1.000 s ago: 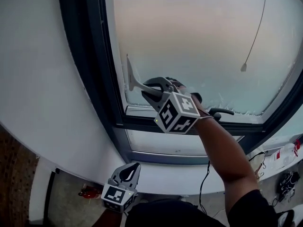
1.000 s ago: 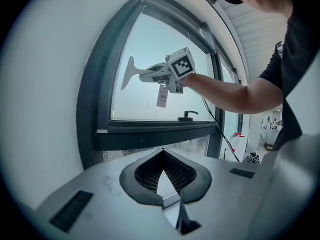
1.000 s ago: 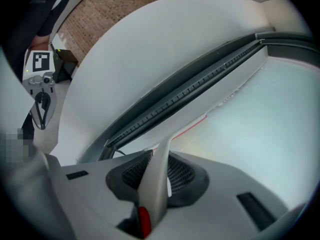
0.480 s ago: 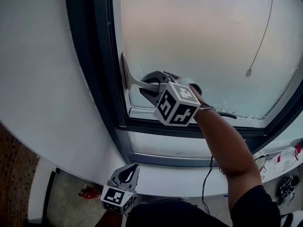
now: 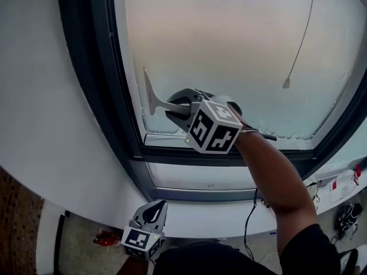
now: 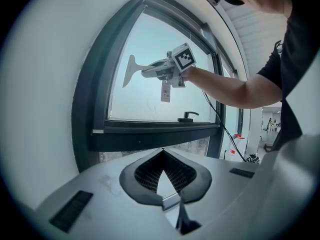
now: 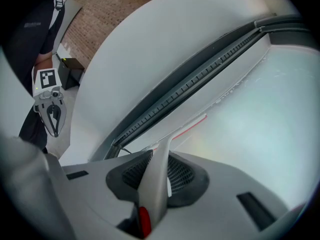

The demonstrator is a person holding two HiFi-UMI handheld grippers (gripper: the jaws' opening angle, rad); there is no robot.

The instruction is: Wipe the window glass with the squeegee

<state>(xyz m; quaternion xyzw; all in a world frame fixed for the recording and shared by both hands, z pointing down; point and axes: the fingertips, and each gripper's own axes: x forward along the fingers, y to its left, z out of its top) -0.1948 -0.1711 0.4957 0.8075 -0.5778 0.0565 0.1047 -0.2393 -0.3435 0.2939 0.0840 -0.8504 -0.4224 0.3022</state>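
A white squeegee (image 5: 150,98) has its blade upright against the frosted window glass (image 5: 229,50), close to the glass's left edge and low down. My right gripper (image 5: 173,109) is shut on its handle. In the right gripper view the handle (image 7: 156,184) runs between the jaws and the red-edged blade (image 7: 189,129) lies on the glass. The left gripper view shows the squeegee (image 6: 131,71) from below. My left gripper (image 5: 157,206) hangs low, well below the sill, shut with nothing in it; its closed tips (image 6: 162,153) point up at the window.
A dark window frame (image 5: 103,96) borders the glass. A black window handle (image 5: 266,136) sits on the bottom rail. A blind cord with a pull (image 5: 285,83) hangs before the glass on the right. A black cable (image 5: 252,211) drops from the sill; a spray bottle (image 5: 344,182) is at far right.
The squeegee stayed at the glass's lower left edge, shifting only slightly against the frame. The head view swung a little. The left gripper has not moved.
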